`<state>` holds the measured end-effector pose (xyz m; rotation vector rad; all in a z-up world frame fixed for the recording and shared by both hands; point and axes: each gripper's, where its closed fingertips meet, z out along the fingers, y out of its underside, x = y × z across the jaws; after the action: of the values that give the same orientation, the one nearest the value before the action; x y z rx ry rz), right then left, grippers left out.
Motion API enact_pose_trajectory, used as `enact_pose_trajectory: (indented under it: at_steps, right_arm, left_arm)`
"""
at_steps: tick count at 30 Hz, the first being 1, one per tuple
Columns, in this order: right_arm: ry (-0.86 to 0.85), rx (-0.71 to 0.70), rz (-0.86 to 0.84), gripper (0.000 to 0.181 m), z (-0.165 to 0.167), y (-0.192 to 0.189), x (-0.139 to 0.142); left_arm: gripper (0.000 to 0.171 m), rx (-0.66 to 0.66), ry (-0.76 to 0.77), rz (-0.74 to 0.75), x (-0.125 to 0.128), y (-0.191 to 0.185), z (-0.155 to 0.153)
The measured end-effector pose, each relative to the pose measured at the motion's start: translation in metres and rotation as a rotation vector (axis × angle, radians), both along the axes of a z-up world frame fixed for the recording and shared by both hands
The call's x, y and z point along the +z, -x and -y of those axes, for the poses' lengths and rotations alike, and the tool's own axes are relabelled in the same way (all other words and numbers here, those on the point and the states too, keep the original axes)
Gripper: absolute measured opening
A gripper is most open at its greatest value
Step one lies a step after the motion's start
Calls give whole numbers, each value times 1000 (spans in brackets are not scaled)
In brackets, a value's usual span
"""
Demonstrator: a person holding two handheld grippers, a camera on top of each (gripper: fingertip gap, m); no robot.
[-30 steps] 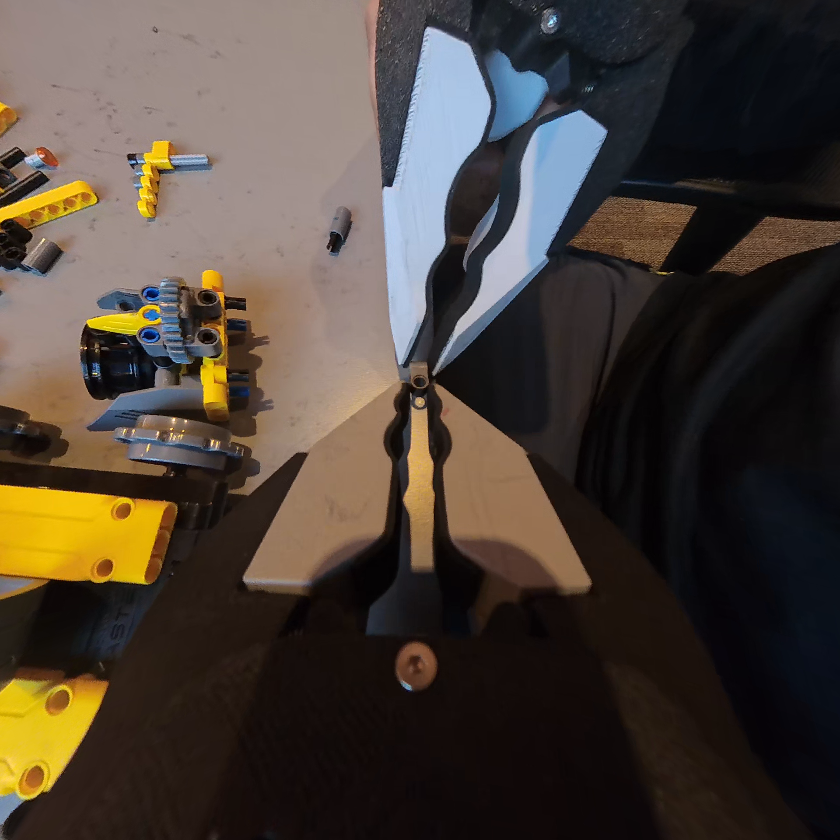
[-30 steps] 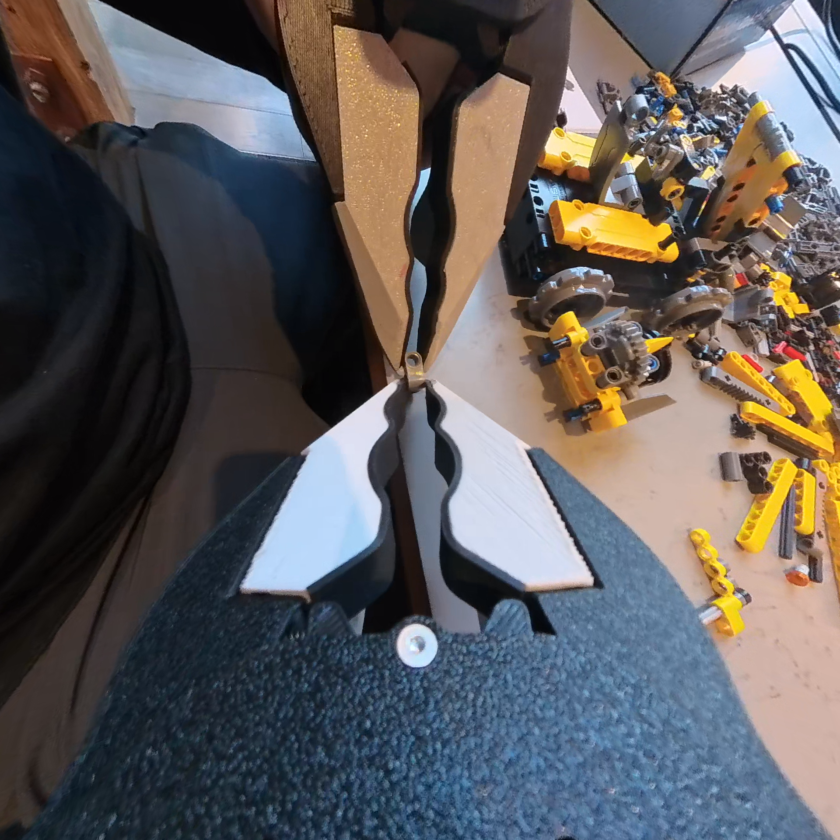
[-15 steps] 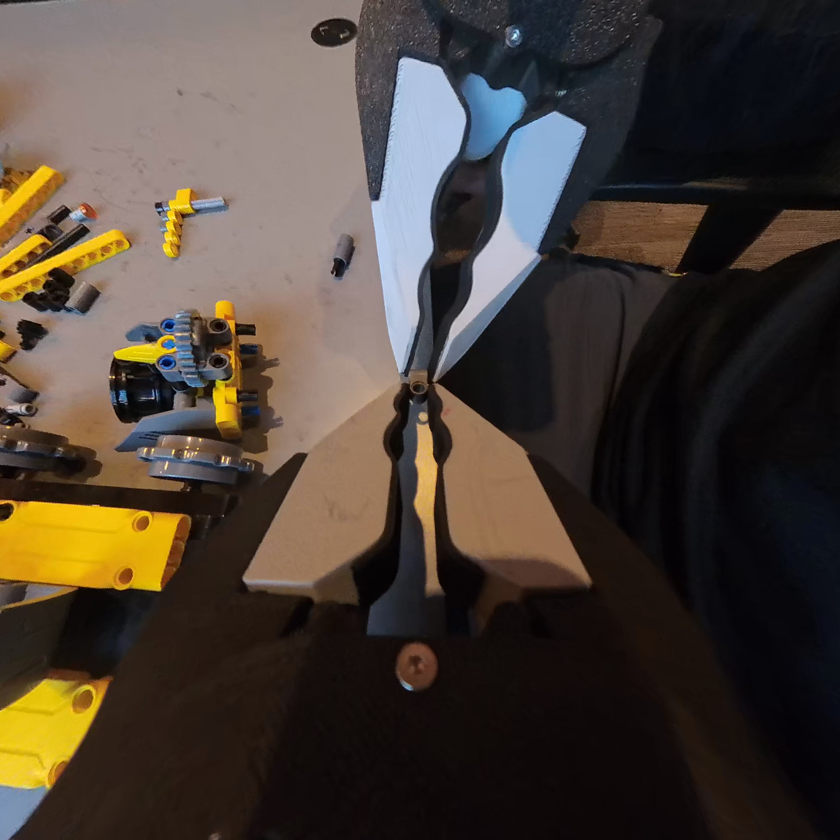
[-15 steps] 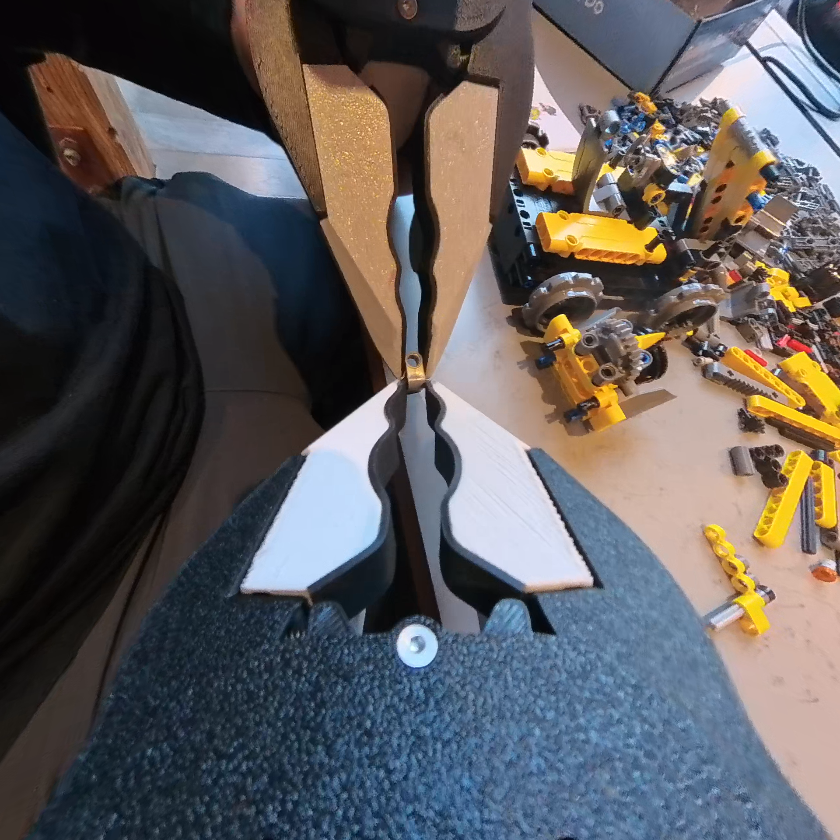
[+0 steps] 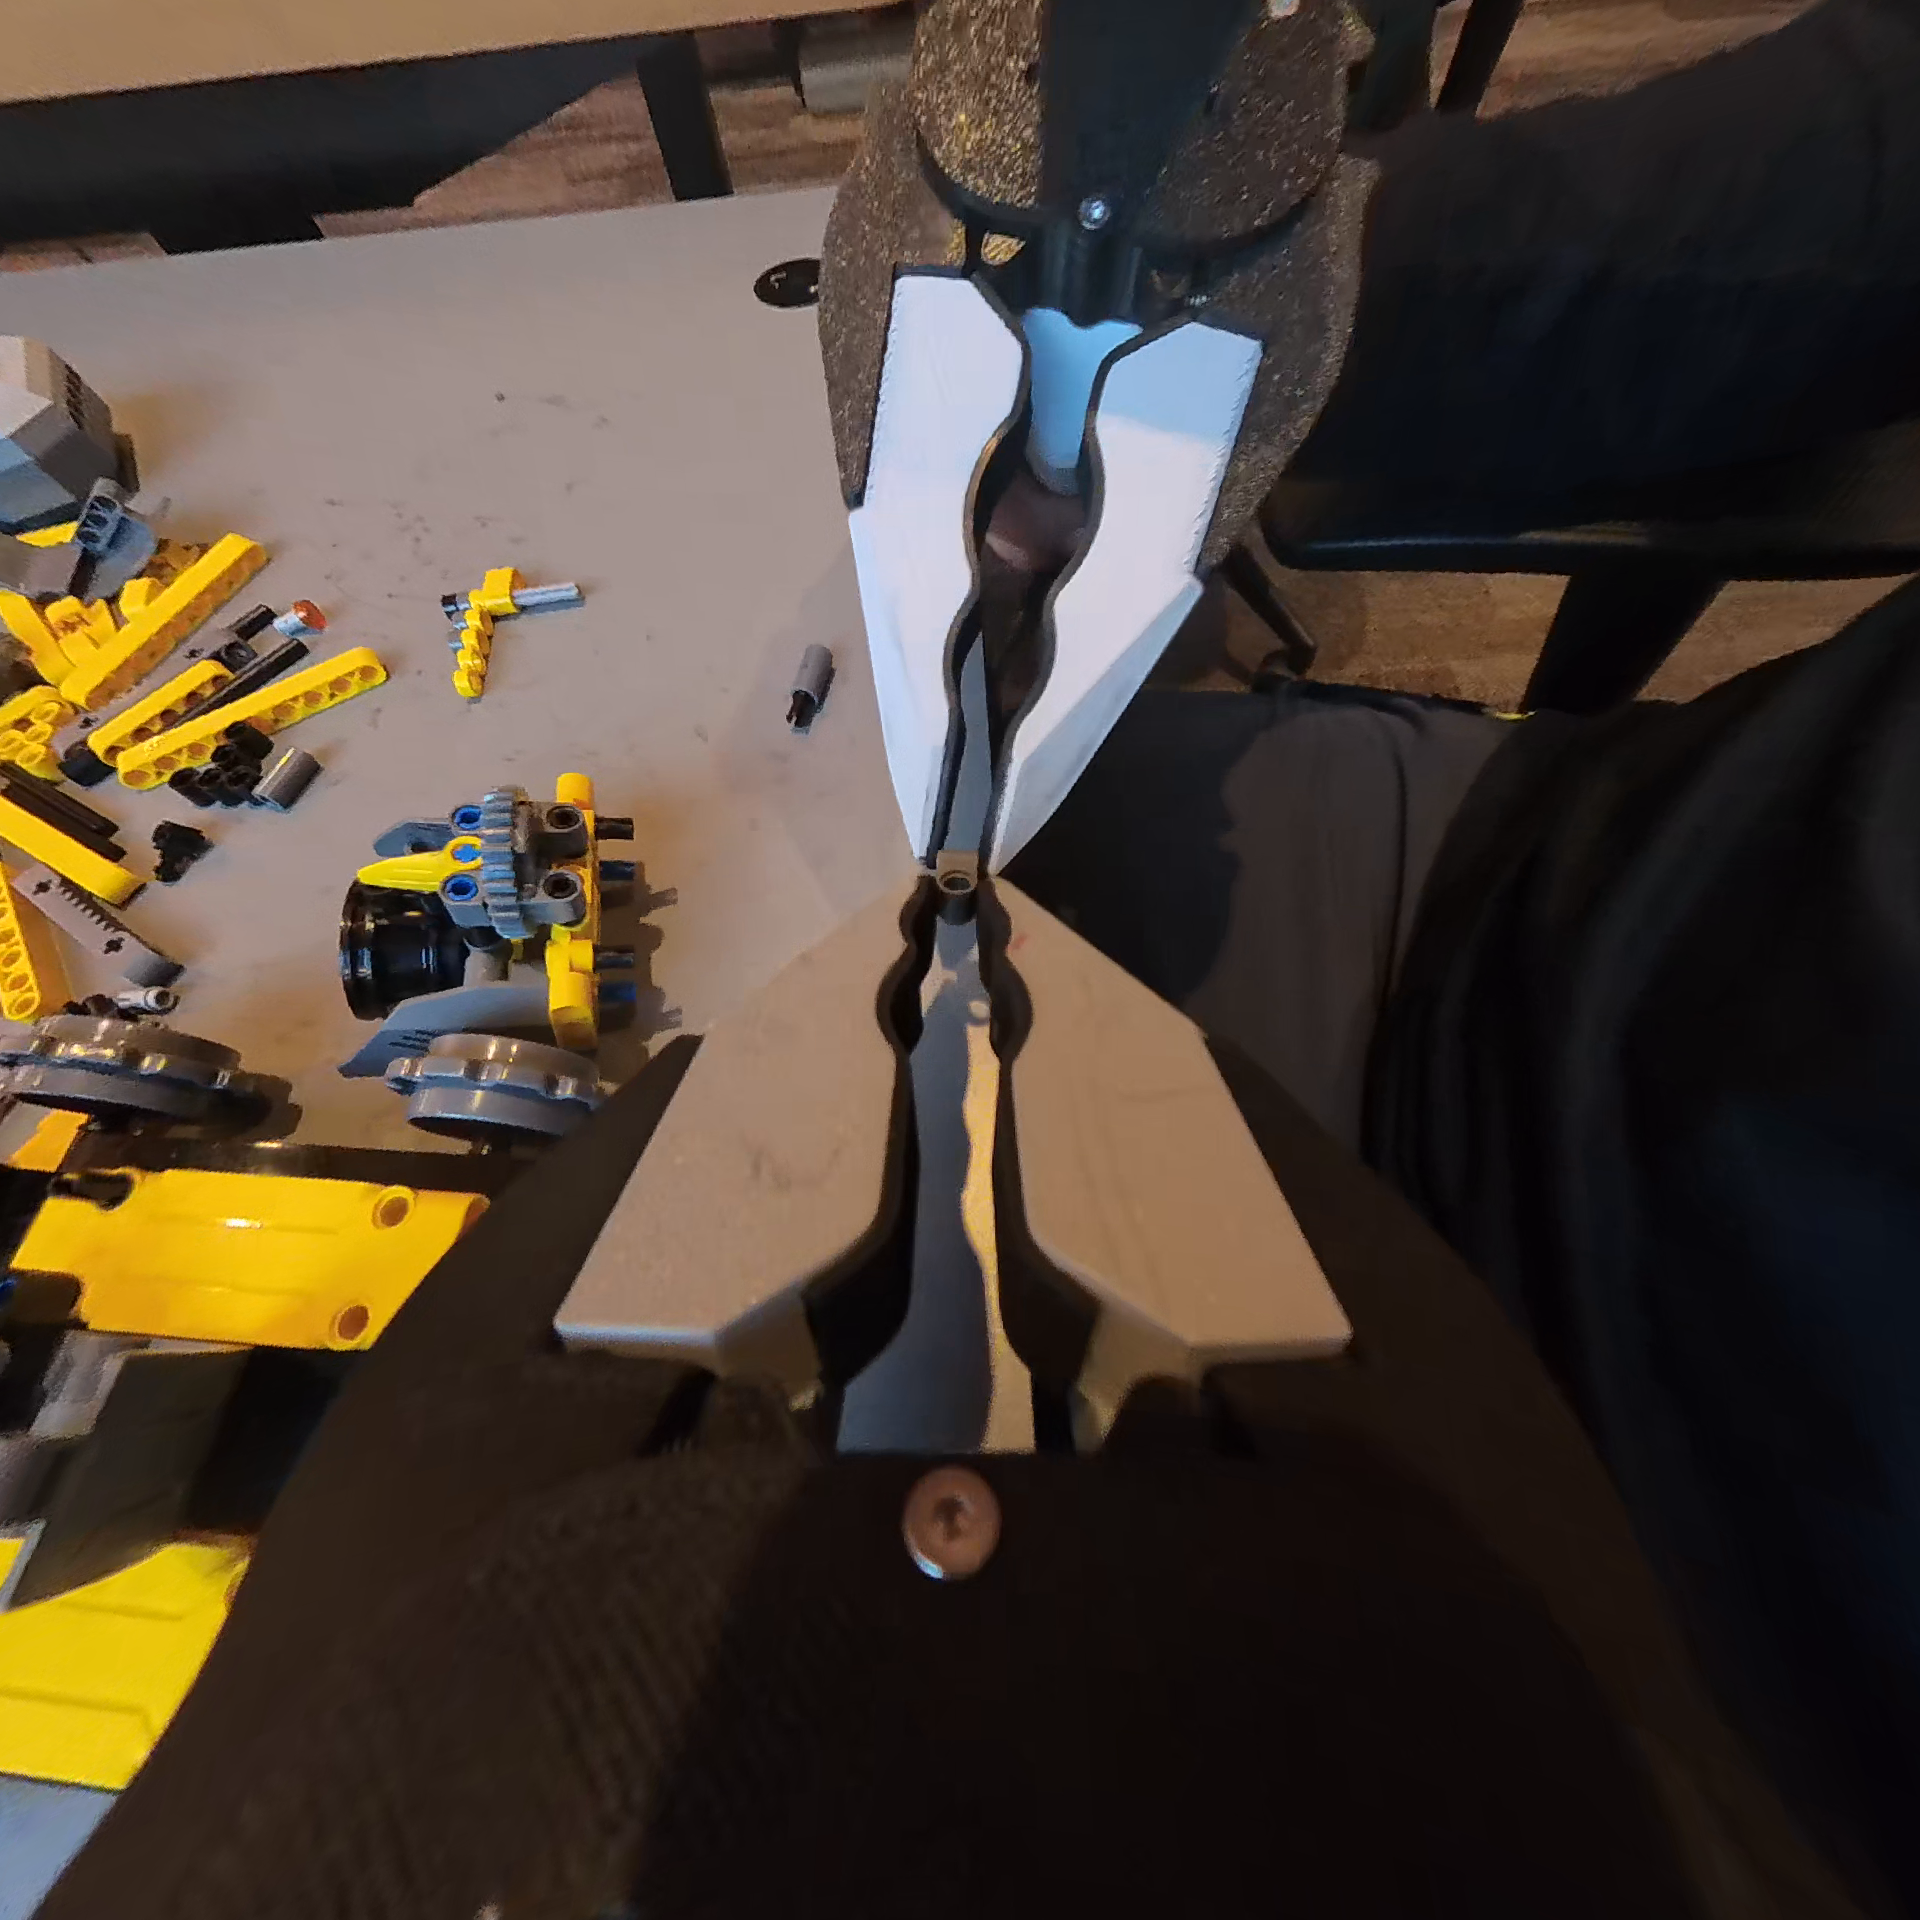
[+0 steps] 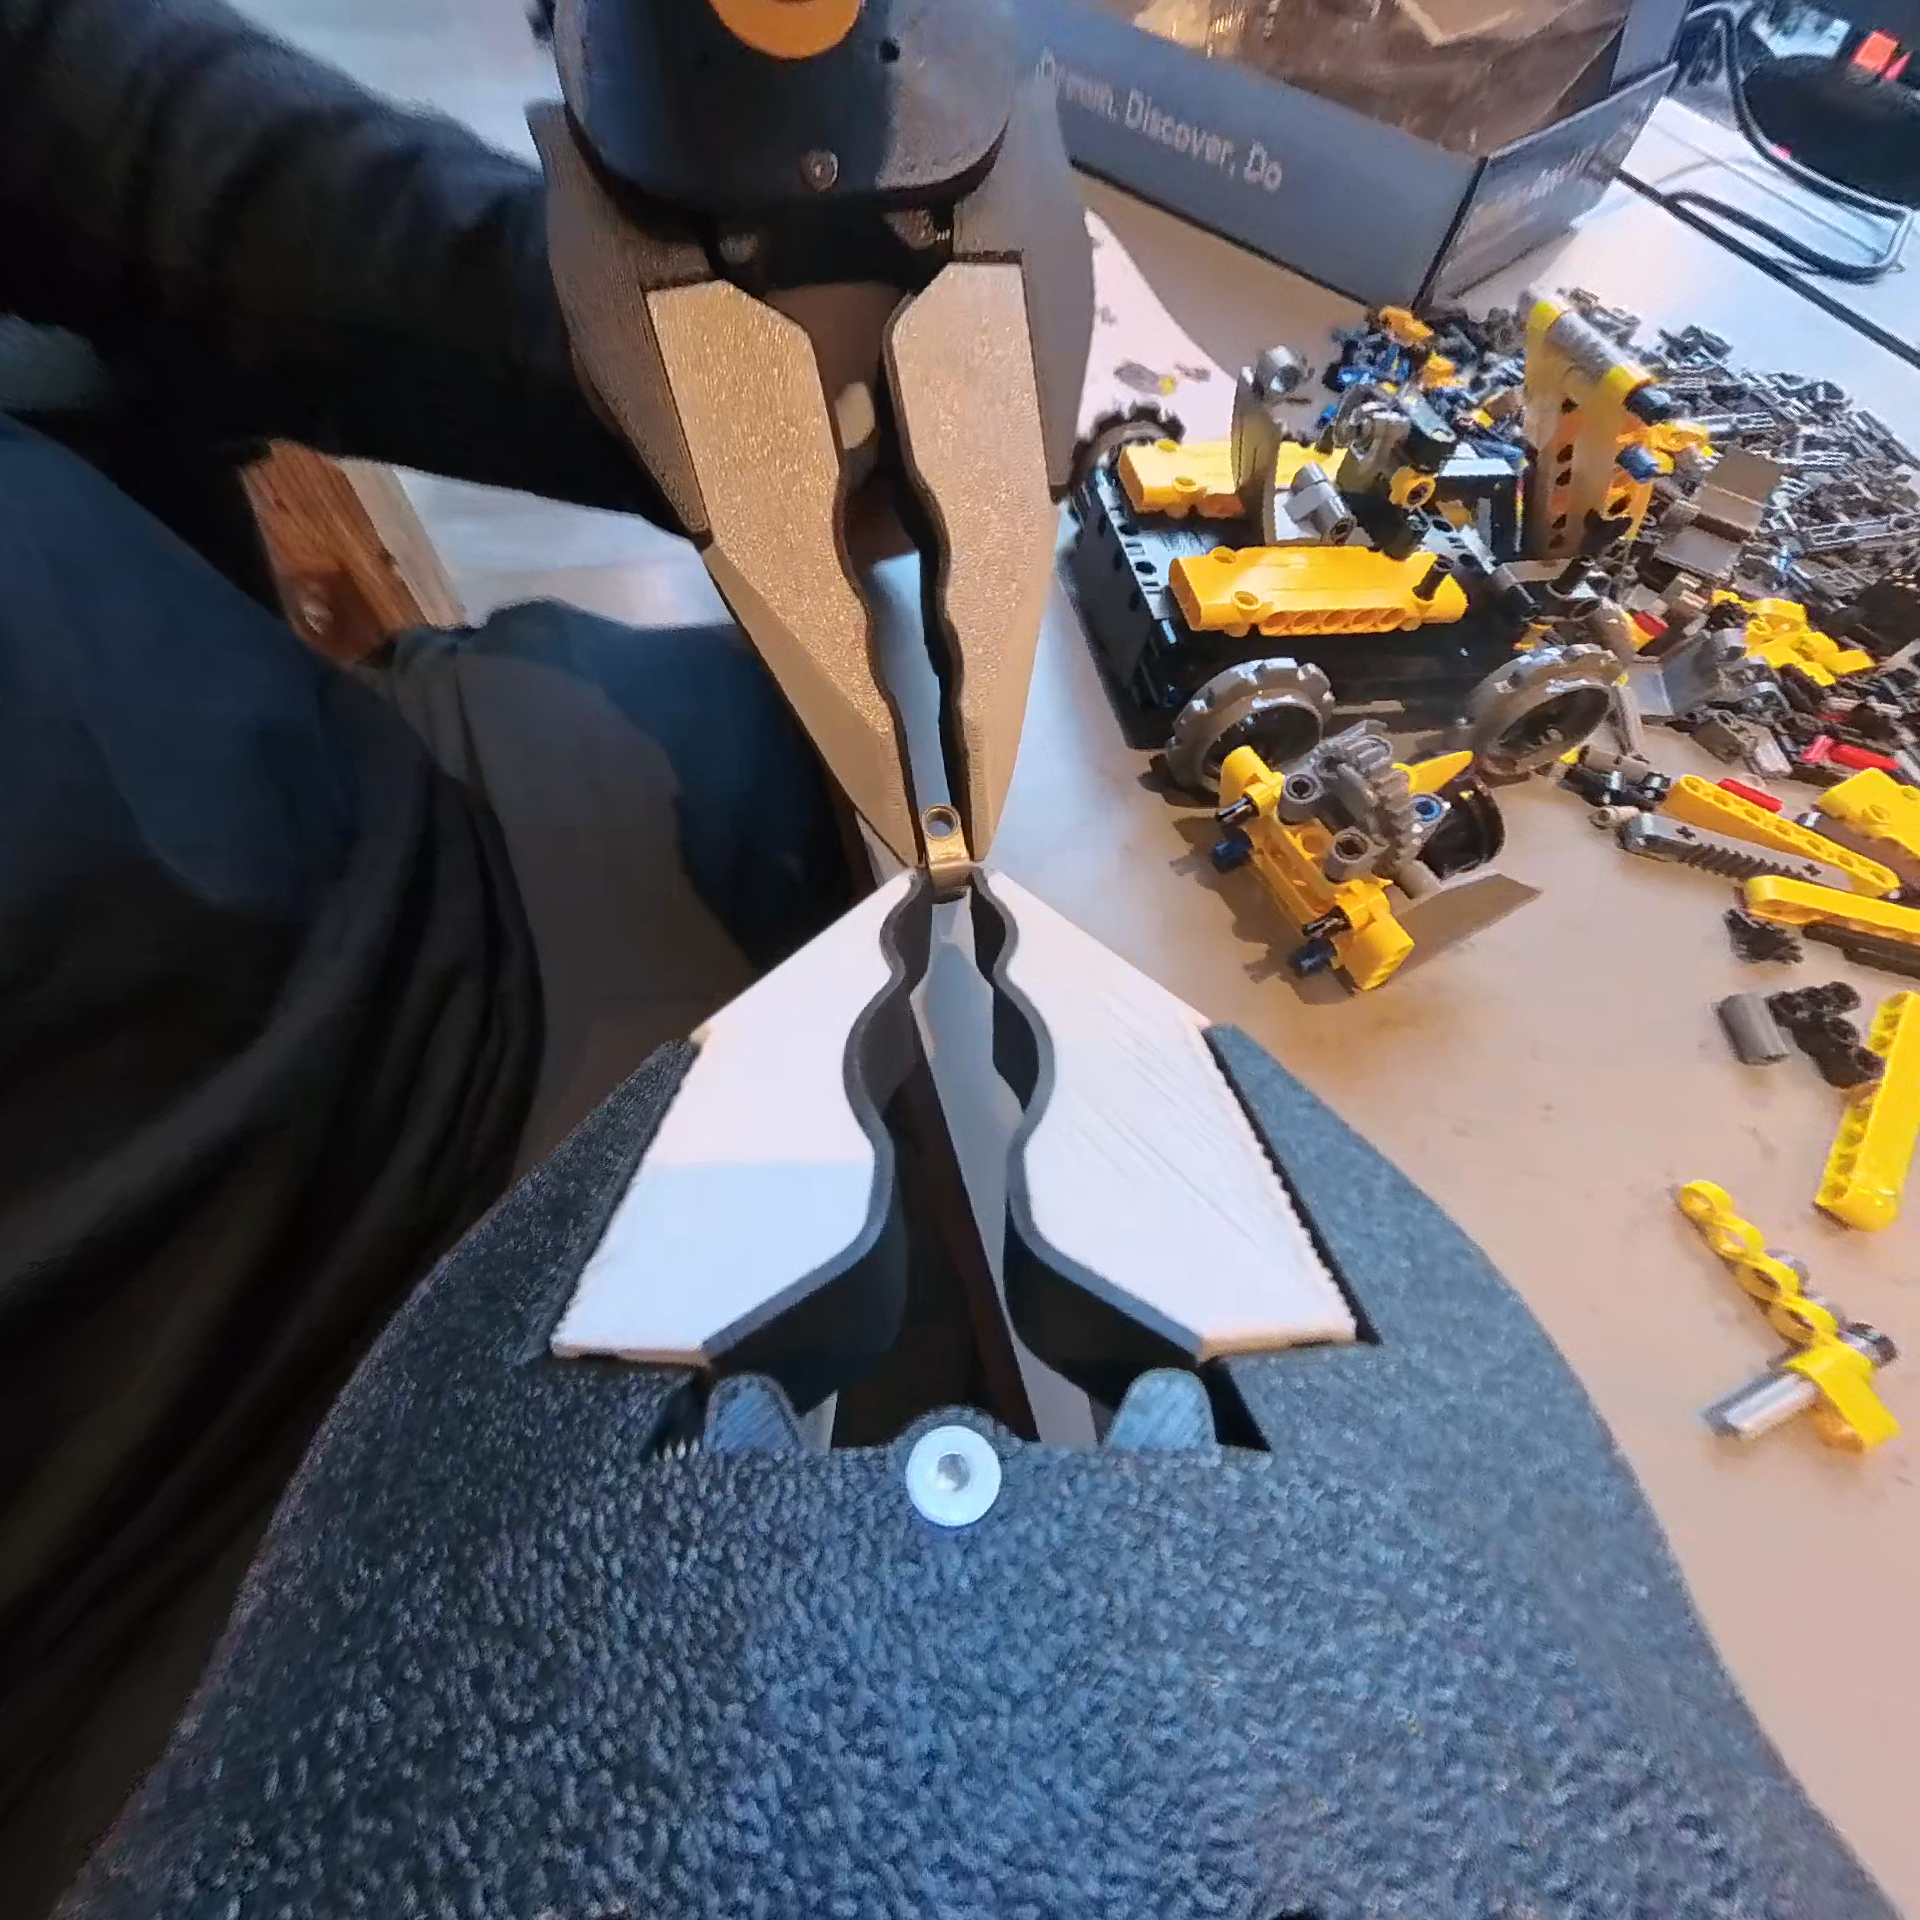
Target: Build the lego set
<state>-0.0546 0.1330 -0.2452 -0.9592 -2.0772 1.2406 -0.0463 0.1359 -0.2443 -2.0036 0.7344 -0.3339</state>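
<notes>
Close by, tip to tip over the seated person's dark-clothed lap (image 5: 1558, 1039), the two hand-held grippers meet at the table edge. The left gripper (image 5: 954, 906), with grey fingers on a black body, is closed on a small grey connector piece with a round hole (image 5: 954, 888); the right gripper (image 6: 948, 883), with white fingers on a speckled black body, pinches the same piece (image 6: 943, 842) from the opposite end, its jaws drawn nearly together.

Just beyond the tips, on the scuffed pale tabletop (image 5: 623, 416), sits a small yellow-and-grey gear assembly with a black wheel (image 5: 488, 914), and beside it a larger black-and-yellow vehicle chassis with grey toothed wheels (image 6: 1320, 613). A short dark grey pin (image 5: 808, 675) lies alone near the right gripper's fingers. Farther out are loose yellow perforated beams (image 5: 249, 701), a yellow L-shaped piece on a grey axle (image 6: 1797, 1340), a dense heap of mixed small parts (image 6: 1766, 520) and, at the back, a dark cardboard box (image 6: 1351, 177).
</notes>
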Motion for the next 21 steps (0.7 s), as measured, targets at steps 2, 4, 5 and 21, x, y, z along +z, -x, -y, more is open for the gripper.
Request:
enact_pose_trajectory:
  at_steps: [2, 4, 5, 21]
  right_arm:
    - [55, 1, -5, 7, 0, 1, 4]
    - [131, 6, -5, 7, 1, 1, 9]
    - [172, 10, -3, 7, 1, 1, 11]
    - [285, 10, -165, 7, 2, 2, 42]
  left_arm:
    - [6, 0, -18, 21, 4, 0, 0]
    - [6, -2, -44, 47, 9, 1, 0]
    - [6, -4, -56, 62, 12, 1, 0]
    - [6, -6, -102, 359, 44, 1, 2]
